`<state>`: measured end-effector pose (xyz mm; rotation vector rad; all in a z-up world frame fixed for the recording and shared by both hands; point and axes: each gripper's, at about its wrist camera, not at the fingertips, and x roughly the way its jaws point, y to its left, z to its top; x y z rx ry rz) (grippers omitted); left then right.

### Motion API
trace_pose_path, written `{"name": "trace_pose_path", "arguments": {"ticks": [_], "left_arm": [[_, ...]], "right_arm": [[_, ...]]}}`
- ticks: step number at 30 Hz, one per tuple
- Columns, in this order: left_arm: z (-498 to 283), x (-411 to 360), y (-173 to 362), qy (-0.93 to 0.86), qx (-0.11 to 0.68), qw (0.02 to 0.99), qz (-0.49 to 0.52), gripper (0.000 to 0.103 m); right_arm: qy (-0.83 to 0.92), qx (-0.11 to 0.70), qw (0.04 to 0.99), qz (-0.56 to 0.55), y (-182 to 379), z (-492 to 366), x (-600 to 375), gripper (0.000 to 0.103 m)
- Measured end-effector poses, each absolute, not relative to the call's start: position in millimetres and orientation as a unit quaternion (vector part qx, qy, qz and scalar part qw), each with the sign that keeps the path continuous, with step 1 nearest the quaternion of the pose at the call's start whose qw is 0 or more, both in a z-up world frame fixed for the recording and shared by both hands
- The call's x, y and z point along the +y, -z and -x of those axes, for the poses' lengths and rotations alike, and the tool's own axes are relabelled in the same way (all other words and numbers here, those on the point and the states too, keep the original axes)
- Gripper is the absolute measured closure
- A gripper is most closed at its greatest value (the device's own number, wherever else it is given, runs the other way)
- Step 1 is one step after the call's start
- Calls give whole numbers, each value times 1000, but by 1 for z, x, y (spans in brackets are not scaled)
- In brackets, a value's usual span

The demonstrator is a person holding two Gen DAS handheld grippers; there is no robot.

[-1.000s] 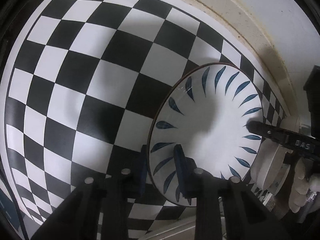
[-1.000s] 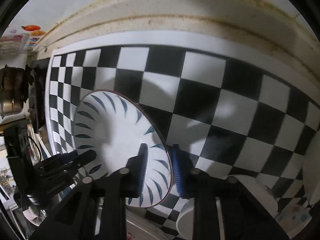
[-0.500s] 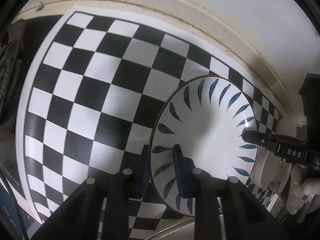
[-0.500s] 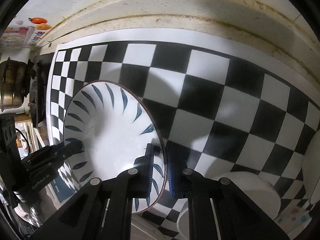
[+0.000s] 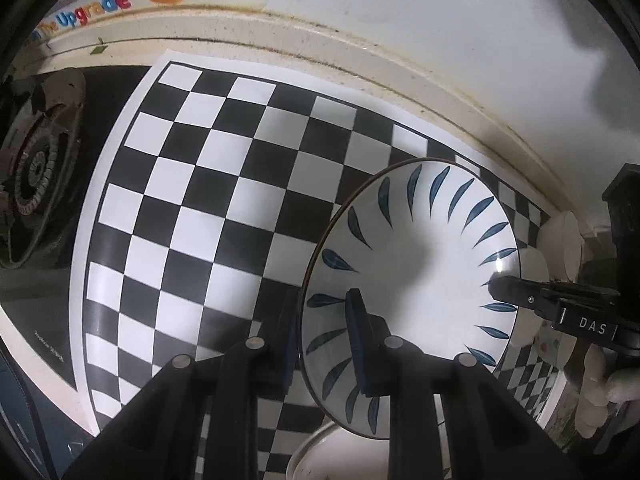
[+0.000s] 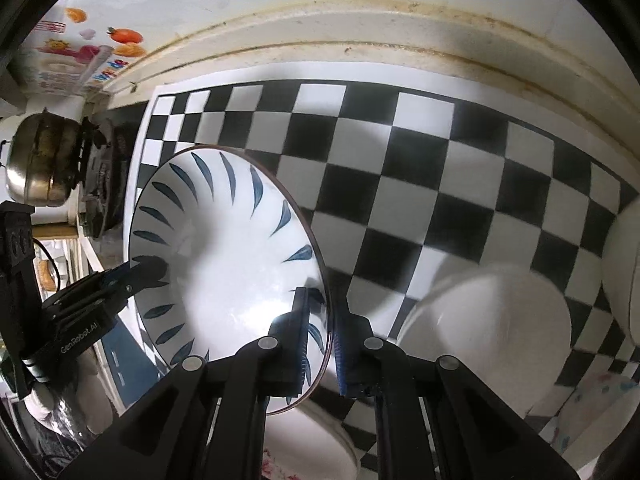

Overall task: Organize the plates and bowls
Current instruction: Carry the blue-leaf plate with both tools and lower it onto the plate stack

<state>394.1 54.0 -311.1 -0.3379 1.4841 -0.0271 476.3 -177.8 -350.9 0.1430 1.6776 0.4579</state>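
A white plate with blue leaf marks [image 5: 416,280] is held up above the checkered mat [image 5: 192,208]. My left gripper [image 5: 324,336] is shut on its near rim. My right gripper [image 6: 322,332] is shut on the opposite rim of the same plate [image 6: 224,256]. Each gripper shows in the other's view: the right one at the plate's right edge [image 5: 496,288], the left one at its left edge [image 6: 152,270]. The plate is tilted on edge between them.
White bowls and plates stand at the mat's right [image 6: 492,332] and near edge [image 5: 340,456]. A gas stove burner [image 5: 36,176] and a metal pot [image 6: 44,160] lie to the left. A stained wall ledge [image 6: 360,44] runs behind the mat.
Both grippers have risen with the plate, away from the mat. More of the mat, the stove and the wall now show.
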Motion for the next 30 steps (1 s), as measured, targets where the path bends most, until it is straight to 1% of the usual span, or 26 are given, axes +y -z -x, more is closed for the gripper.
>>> {"name": "trace_pose_path", "arguments": {"ticks": [8, 17, 23, 30], "left_arm": [[-358, 50, 289, 22, 660, 739, 137, 83], [-303, 38, 283, 43, 662, 739, 117, 83], [-273, 28, 288, 59, 671, 732, 100, 83], [-253, 13, 305, 68, 687, 718, 82, 83]], "right_arm": [[-195, 723, 659, -74, 322, -432, -191, 91], [-183, 714, 671, -75, 303, -359, -207, 91], [-173, 717, 670, -87, 307, -312, -222, 91], [-155, 728, 659, -107, 333, -272, -240, 91]]}}
